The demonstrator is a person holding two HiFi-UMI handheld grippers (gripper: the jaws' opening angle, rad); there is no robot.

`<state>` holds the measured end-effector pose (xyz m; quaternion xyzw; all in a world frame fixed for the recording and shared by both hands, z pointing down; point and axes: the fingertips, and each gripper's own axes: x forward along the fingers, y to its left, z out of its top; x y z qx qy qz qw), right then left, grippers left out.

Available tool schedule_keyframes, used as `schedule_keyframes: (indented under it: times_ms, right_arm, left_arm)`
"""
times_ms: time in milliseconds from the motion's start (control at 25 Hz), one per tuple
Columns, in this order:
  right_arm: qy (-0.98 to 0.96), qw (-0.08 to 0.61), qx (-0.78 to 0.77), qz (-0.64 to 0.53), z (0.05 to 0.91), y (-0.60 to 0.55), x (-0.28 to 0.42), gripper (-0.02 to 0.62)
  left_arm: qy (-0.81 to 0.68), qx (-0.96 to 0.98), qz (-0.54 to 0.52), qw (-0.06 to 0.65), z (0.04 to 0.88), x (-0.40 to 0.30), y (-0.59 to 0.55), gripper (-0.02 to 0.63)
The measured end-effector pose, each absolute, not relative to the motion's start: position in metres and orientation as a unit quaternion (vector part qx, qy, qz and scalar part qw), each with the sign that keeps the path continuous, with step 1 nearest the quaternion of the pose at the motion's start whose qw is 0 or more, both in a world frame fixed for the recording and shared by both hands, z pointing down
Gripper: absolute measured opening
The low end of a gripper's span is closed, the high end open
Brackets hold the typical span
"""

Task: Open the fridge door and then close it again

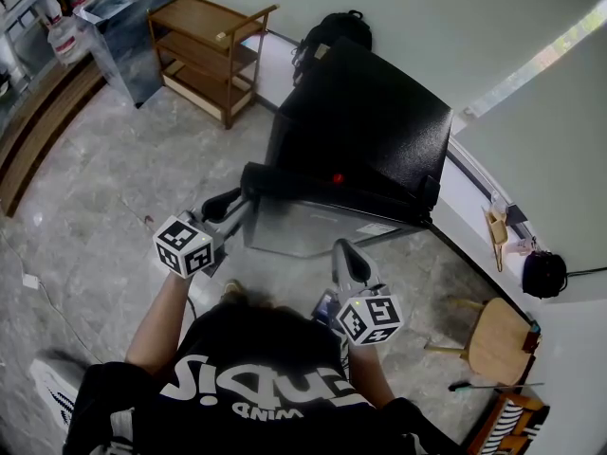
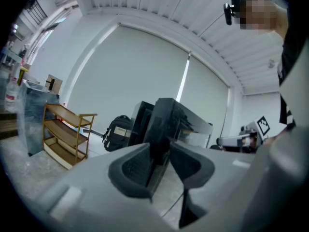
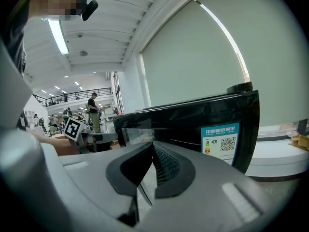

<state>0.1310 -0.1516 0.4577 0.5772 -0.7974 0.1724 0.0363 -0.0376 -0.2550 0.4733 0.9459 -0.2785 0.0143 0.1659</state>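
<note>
A: Why does the left gripper (image 1: pixel 230 203) clamp its jaws on the free edge of the fridge door (image 1: pixel 318 226)?

B: Likely to swing it. The fridge (image 1: pixel 370 121) stands on the floor (image 1: pixel 114 188) against the wall (image 1: pixel 427 17), ajar. The right gripper (image 1: pixel 343 250) waits, jaws clenched on nothing.

Fridge door (image 3: pixel 193 122): sticker (image 3: pixel 220 144) w/ blue header "中国能效标识", QR code, colour arrows; rest of print too small. Black tee (image 1: pixel 256 387): white lettering, upside down, not legible.
</note>
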Motion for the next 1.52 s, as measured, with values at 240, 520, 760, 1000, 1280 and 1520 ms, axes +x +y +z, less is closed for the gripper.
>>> schedule_keyframes:
  times_ms: [240, 520, 760, 1000, 1280, 1520]
  right_arm:
    - [-0.795, 0.035, 0.58, 0.174, 0.459, -0.154, 0.133, -0.003]
    - [-0.793, 0.034, 0.583, 0.175, 0.46, -0.155, 0.13, -0.003]
    - [-0.79, 0.036, 0.587, 0.175, 0.46, -0.153, 0.132, -0.003]
    - [-0.784, 0.035, 0.595, 0.176, 0.461, -0.149, 0.138, -0.003]
    - [-0.779, 0.036, 0.6, 0.178, 0.464, -0.149, 0.144, -0.003]
    - [-0.778, 0.036, 0.601, 0.178, 0.464, -0.152, 0.148, -0.003]
  left_arm:
    - [-0.284, 0.946, 0.022, 0.156, 0.475, -0.031, -0.274, 0.126]
    - [-0.288, 0.946, 0.027, 0.149, 0.475, -0.024, -0.296, 0.121]
    - [-0.285, 0.946, 0.027, 0.151, 0.475, -0.016, -0.316, 0.12]
    - [-0.29, 0.944, 0.026, 0.153, 0.475, -0.007, -0.331, 0.117]
    - [-0.289, 0.945, 0.033, 0.15, 0.477, 0.002, -0.348, 0.114]
    - [-0.294, 0.943, 0.026, 0.152, 0.476, 0.006, -0.353, 0.114]
